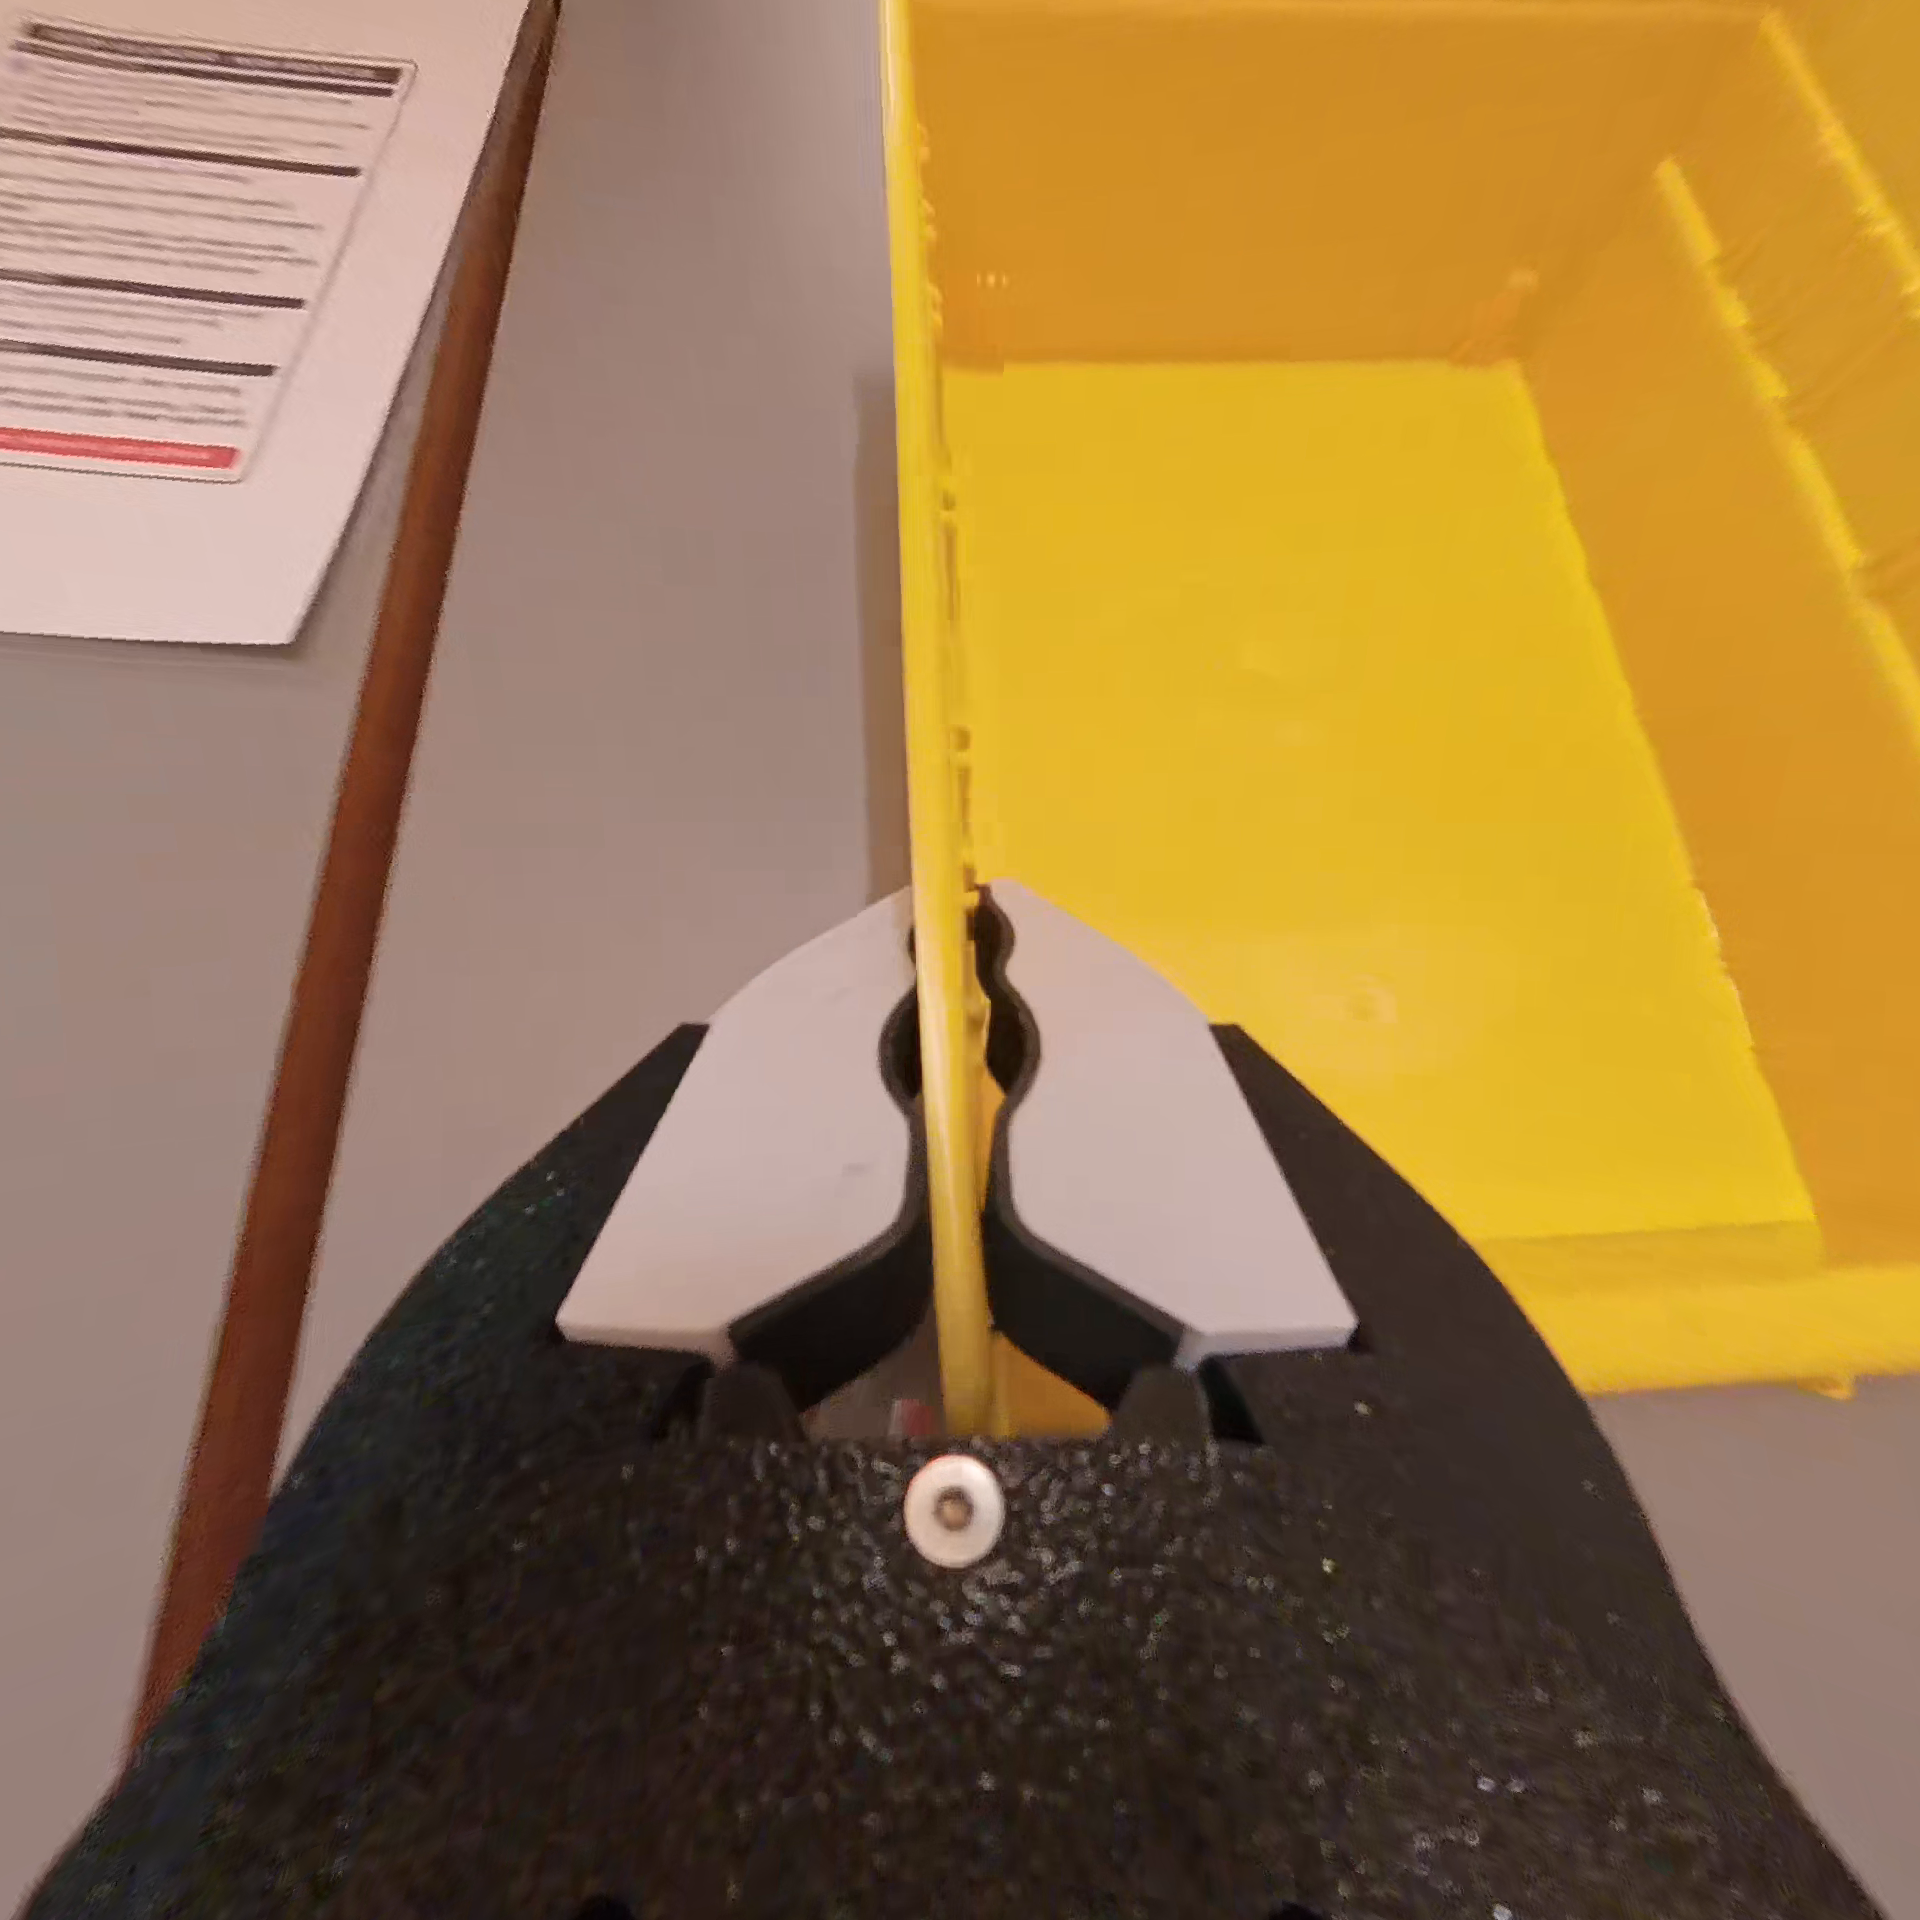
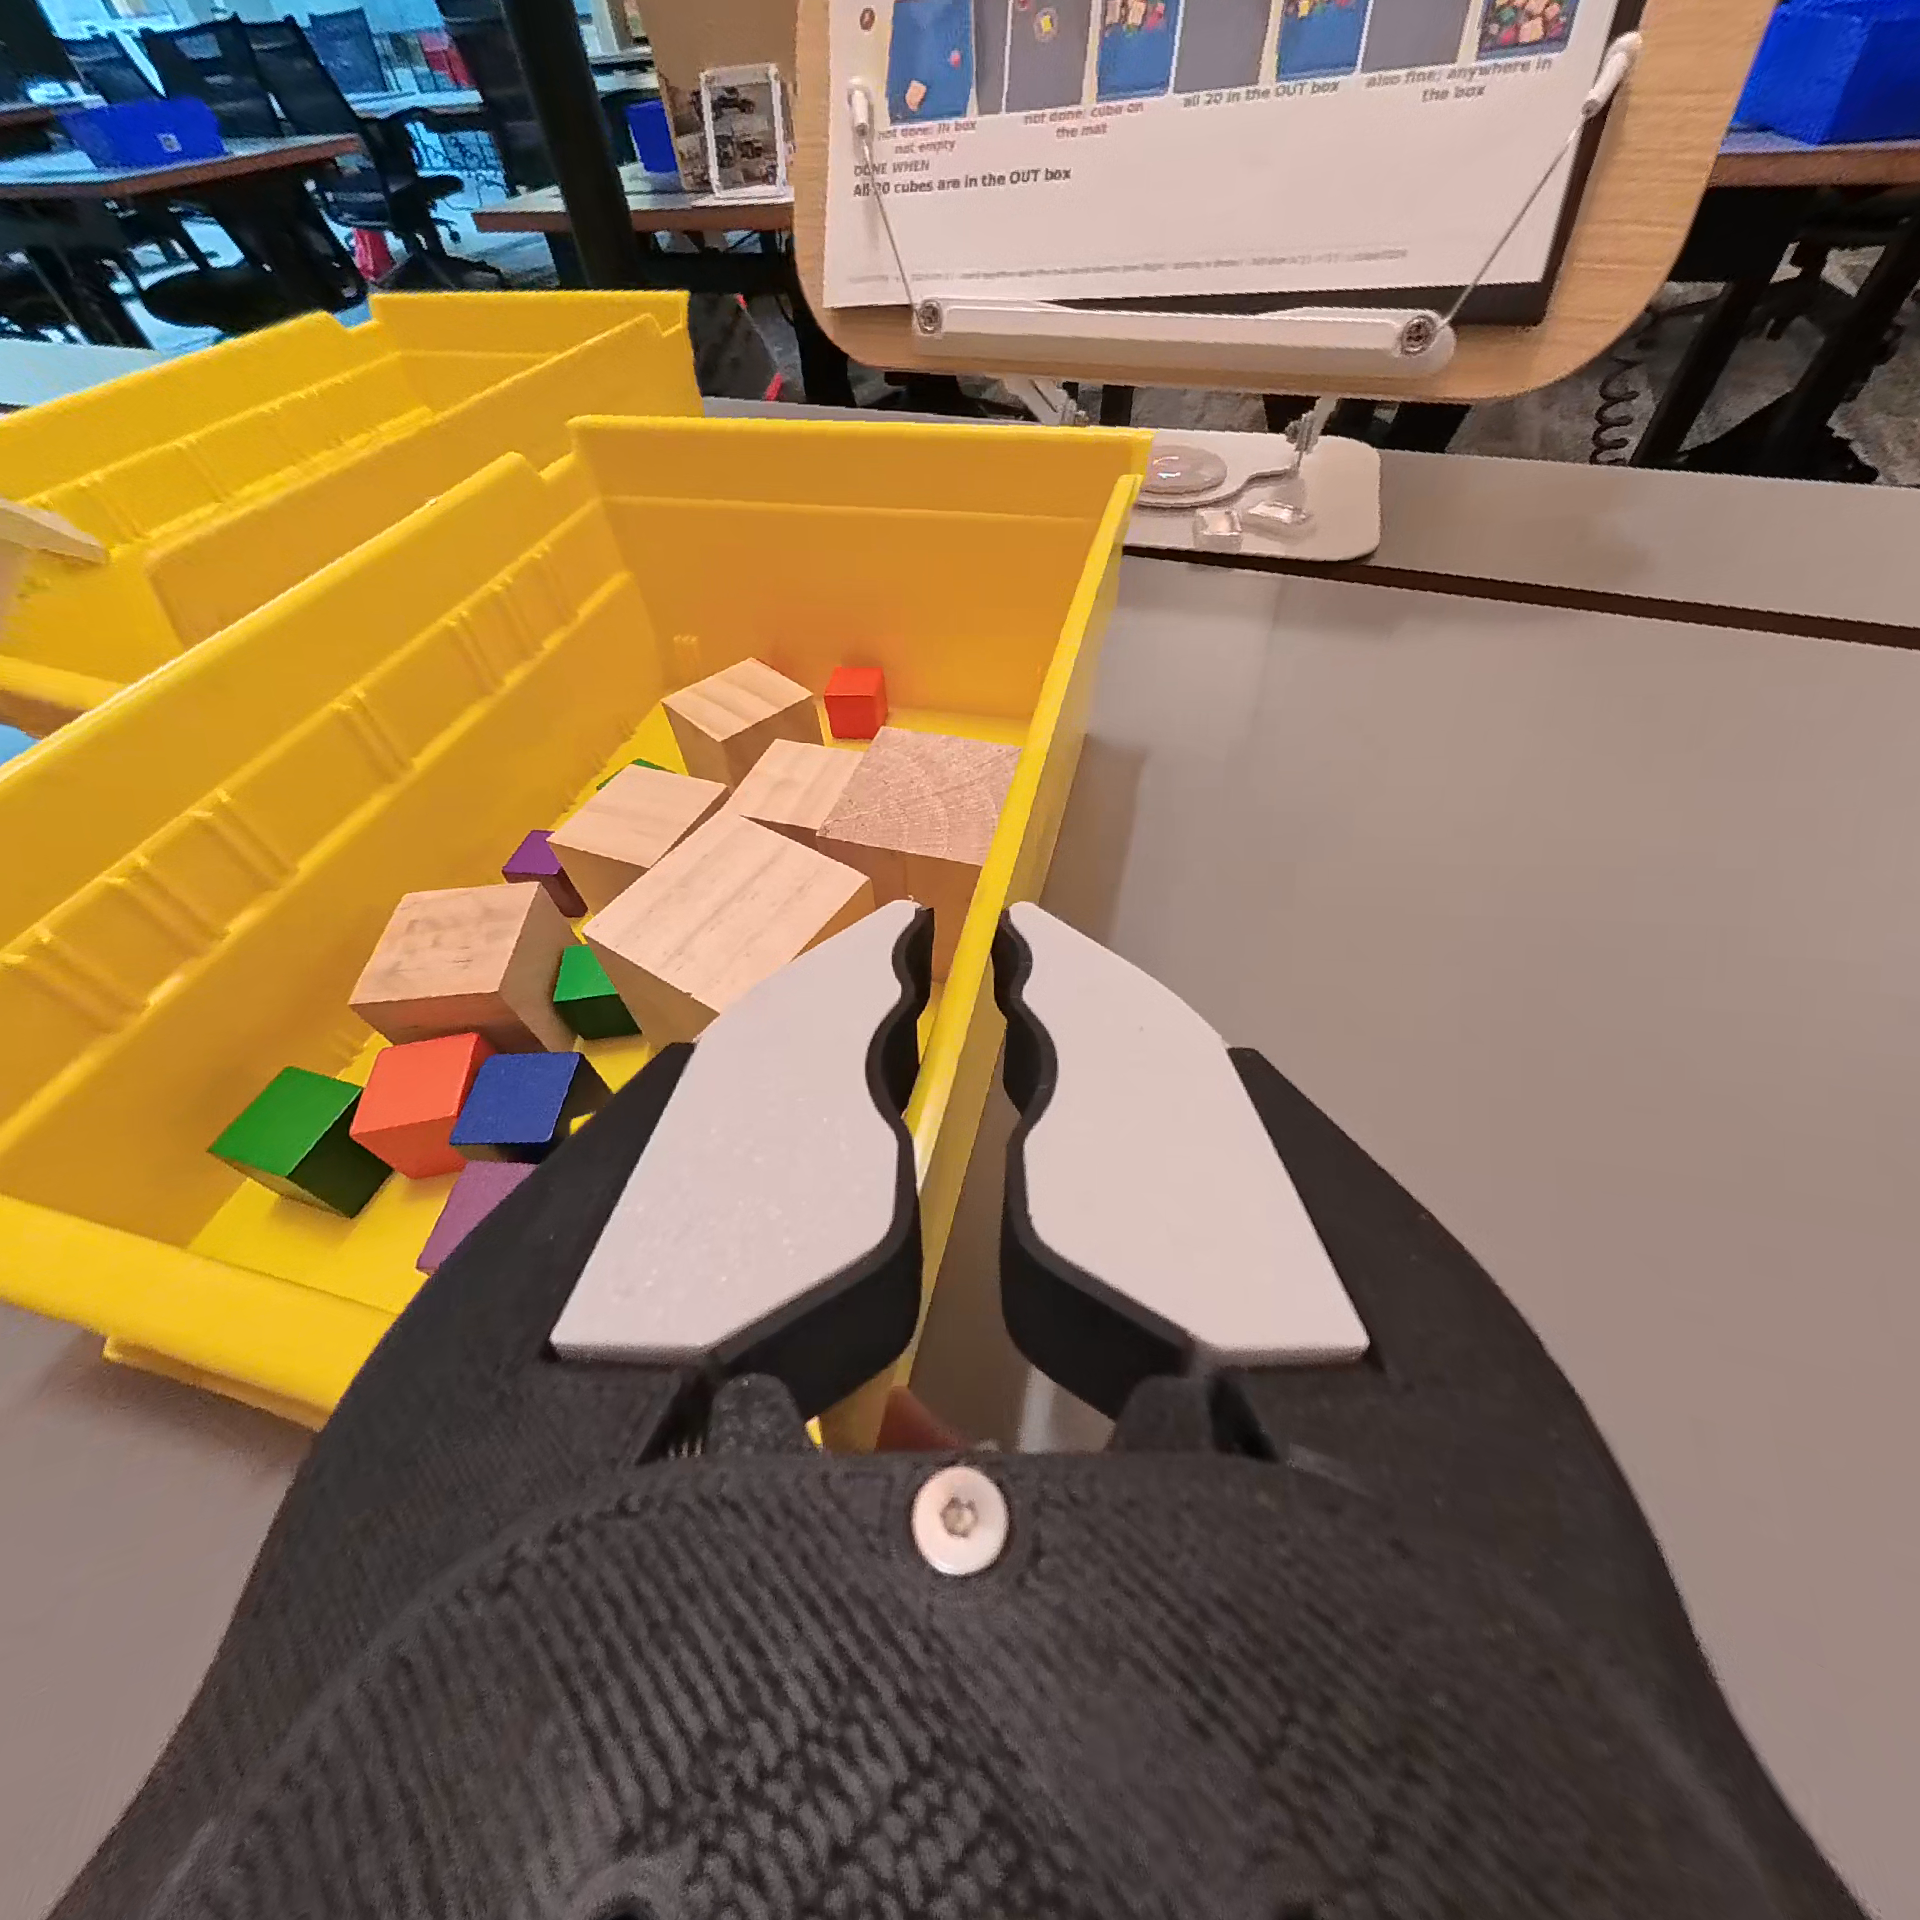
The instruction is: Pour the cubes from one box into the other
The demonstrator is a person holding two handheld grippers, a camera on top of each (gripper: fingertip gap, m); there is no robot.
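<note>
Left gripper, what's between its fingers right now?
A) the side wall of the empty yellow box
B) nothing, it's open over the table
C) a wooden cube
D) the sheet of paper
A: the left gripper is shut on the thin side wall of the empty yellow box, one finger outside and one inside.

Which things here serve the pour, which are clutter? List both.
Job:
- empty yellow box
- left gripper, clamped on its wall
- yellow box holding the cubes
- right gripper, astride its wall

Lying about:
- printed sheet
- document stand
- blue bins behind
</note>
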